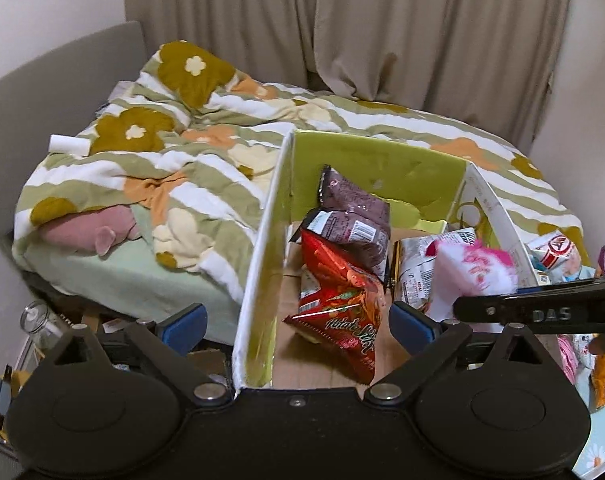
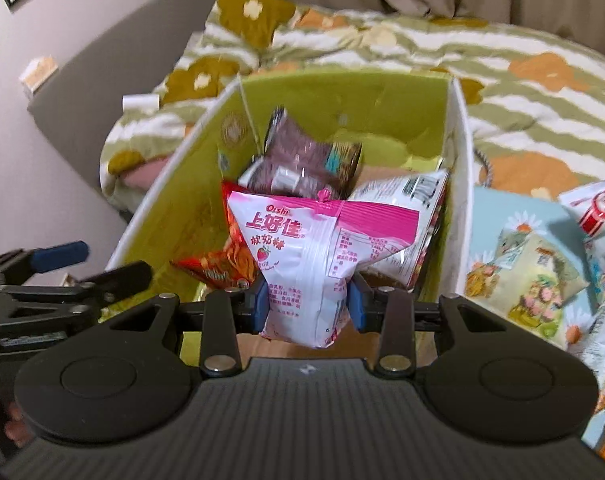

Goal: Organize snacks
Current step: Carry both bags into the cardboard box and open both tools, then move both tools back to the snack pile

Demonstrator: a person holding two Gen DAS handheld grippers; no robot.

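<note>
Right gripper (image 2: 308, 306) has the pink bag (image 2: 318, 256) pinched low down between its blue fingers (image 2: 261, 304), and it hangs over the near edge of the box (image 2: 174, 216), bag top leaning in toward the pile. Inside the box there is already a red bag (image 1: 338, 300) against the left wall, a brown bag (image 1: 354, 212) propped on top of it toward the far wall, and a silver bag (image 2: 406, 220) on the right side. So the step in hand looks like the drop: one more snack going in with the others. The left gripper (image 1: 298, 320) waits at the near left corner of the box, fingers wide and holding nothing, straddling the left wall rather than touching any bag. In the left view the right gripper crosses in from the right edge, the pink bag blurred in front of it. More snacks (image 2: 598, 208) lie outside the right wall of the box, on a pale blue printed cloth (image 2: 502, 216), so the job is only partway done, I'd say. Next move calls for carrying the pink bag a little further in, over the bare floor of the box near the front, then opening the fingers so it settles flat; it is soft and puffy, so it may tip onto the red bag.
</note>
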